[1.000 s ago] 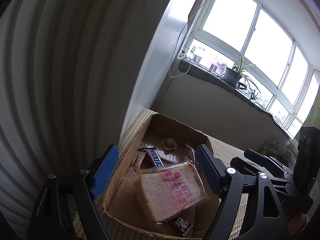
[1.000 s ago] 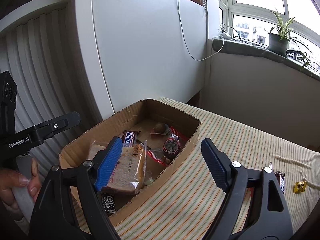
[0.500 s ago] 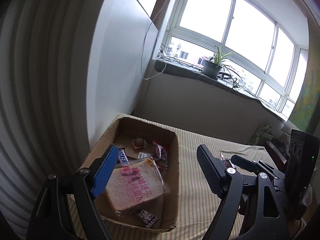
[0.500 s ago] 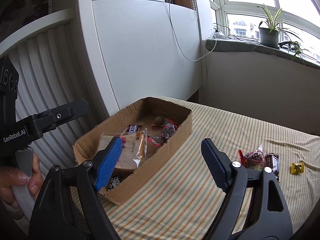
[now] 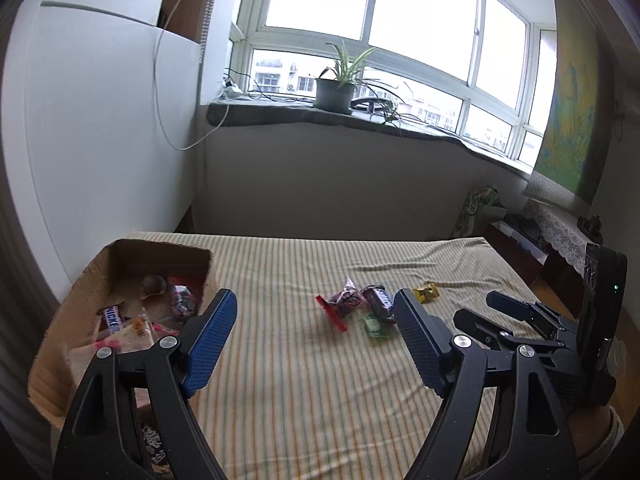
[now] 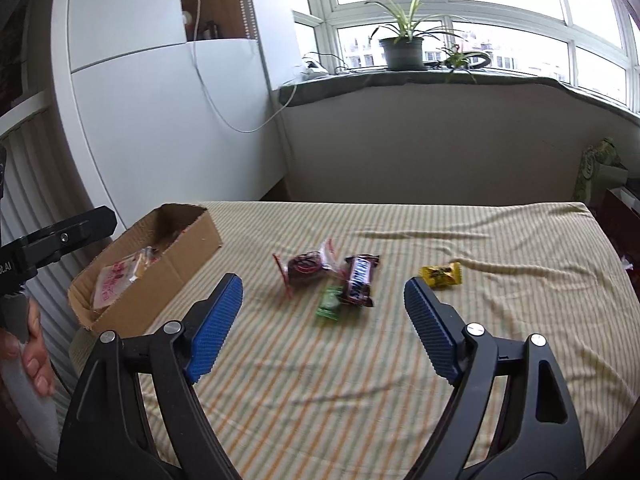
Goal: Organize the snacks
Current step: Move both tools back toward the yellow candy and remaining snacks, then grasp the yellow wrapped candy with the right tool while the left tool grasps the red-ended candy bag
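Surface: we're over the striped cloth-covered surface (image 6: 360,380), which carries everything in play.
Box: the cardboard box (image 6: 176,276) sits at the left edge, near the white cabinet, and already has snacks in it, so we judge the job well underway.
Bread: a bagged bread slice (image 6: 114,278) lies inside the box, done.
Bar in box: a chocolate bar (image 5: 113,317) is also in there, beside a red packet and a small round treat.
Left to do: four loose snacks lie out mid-surface, well apart from the box.
Dark bar: a second chocolate bar (image 6: 359,280) touches the red-edged packet (image 6: 306,266).
Green candy: it (image 6: 330,302) sits just beside that bar, nearer us.
Yellow candy: it (image 6: 441,275) sits apart, off to the right.
Left hand-held gripper (image 5: 316,338): jaws wide, nothing between them.
Right hand-held gripper (image 6: 322,318): jaws just opened a touch wider, gripping nothing, lined up on the loose cluster.
Left view only: it looks down into the box, and catches the other gripper's body.
Right view only: we see the box's outer wall and fingers (image 6: 34,364) on a handle.
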A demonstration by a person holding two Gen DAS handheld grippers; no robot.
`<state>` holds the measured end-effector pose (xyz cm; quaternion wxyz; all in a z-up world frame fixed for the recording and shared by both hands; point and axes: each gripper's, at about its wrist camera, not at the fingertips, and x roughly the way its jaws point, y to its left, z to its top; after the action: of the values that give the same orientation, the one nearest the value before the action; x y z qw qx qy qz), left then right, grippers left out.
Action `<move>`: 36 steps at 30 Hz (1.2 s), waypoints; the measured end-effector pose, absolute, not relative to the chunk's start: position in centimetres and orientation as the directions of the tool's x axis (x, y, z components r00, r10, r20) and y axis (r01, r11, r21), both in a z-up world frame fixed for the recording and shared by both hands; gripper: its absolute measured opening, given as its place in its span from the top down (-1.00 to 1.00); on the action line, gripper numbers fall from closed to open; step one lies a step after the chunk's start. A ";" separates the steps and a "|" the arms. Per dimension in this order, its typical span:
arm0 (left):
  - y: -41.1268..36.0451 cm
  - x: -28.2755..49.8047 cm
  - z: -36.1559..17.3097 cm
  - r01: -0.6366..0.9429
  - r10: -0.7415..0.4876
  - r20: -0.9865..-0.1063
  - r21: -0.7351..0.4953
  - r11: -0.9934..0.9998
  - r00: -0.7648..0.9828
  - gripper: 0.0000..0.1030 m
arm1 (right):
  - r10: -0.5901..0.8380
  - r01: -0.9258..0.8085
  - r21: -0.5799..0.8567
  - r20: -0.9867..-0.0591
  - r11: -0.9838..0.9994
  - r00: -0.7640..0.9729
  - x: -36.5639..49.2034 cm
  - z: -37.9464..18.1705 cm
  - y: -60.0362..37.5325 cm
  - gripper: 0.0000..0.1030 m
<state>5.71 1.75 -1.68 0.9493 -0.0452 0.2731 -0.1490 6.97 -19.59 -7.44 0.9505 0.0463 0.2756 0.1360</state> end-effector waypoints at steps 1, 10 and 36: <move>1.1 5.8 -1.8 0.272 -0.316 -0.509 -0.161 0.949 0.800 -0.56 | 0.265 -0.209 0.166 -0.513 0.964 0.816 6.8 -7.6 -20.9 -0.67; -2.3 6.0 -2.0 0.332 -0.342 -0.523 -0.116 0.936 0.781 -0.57 | 0.167 -0.072 0.196 -0.527 0.978 0.834 5.9 -8.7 -27.6 -0.68; -6.3 18.4 -12.5 0.310 -0.319 -0.737 -0.154 0.938 0.596 -0.56 | 0.166 -0.155 0.086 -0.748 0.984 0.642 18.9 -15.1 -27.1 -0.87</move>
<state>18.44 -6.29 -12.49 0.8933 -0.0049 0.4134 -0.1760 18.88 -27.12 -15.09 0.9061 0.0068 0.4137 0.0885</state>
